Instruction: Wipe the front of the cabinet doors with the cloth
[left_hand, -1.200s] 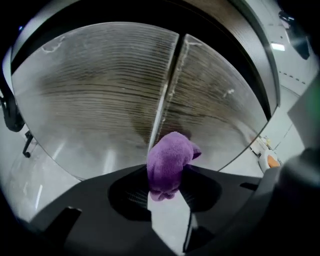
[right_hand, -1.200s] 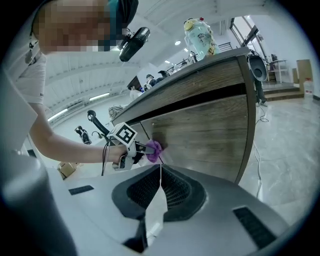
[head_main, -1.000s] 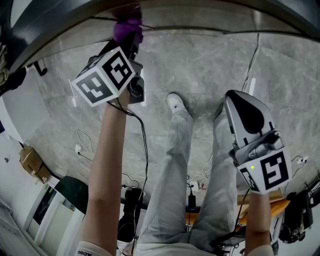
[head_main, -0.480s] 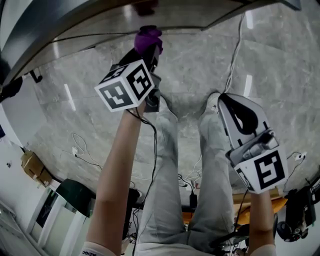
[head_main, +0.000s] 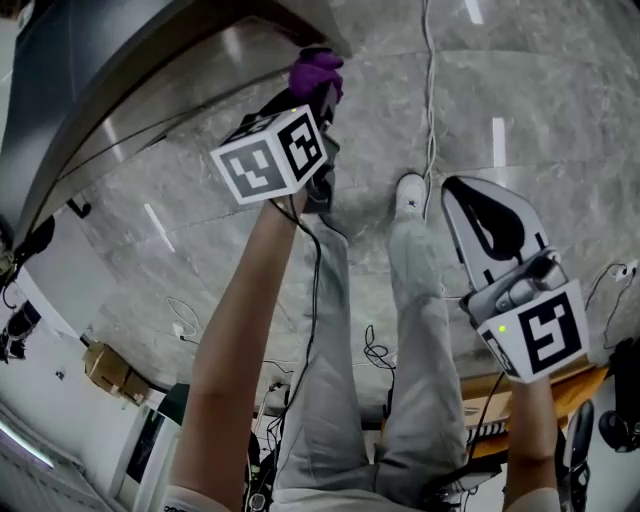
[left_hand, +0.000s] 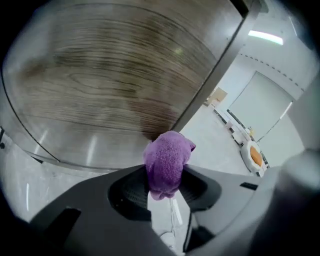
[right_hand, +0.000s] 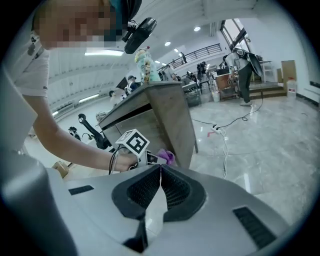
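A purple cloth (left_hand: 167, 160) is bunched between the jaws of my left gripper (left_hand: 165, 177), which is shut on it. The cloth (head_main: 318, 72) sits right at the low corner of the wood-grain cabinet front (left_hand: 110, 80); I cannot tell whether it touches. In the head view the left gripper (head_main: 315, 100) reaches forward with its marker cube up. My right gripper (head_main: 480, 215) hangs over the floor to the right, jaws closed together on nothing (right_hand: 160, 170). The right gripper view shows the cabinet (right_hand: 165, 120), the cloth (right_hand: 167, 156) and the left gripper's cube (right_hand: 133, 142) at the cabinet's near corner.
Polished grey stone floor (head_main: 520, 90) lies below, with a white cable (head_main: 430, 100) running across it. The person's legs (head_main: 400, 340) and white shoe (head_main: 409, 192) stand between the grippers. Cables and a power strip lie near the feet (head_main: 375, 355). A cardboard box (head_main: 105, 365) sits at left.
The left gripper with the cloth has moved right along the cabinet's lower edge toward its corner. The view has swung, and the right gripper stays held to the side.
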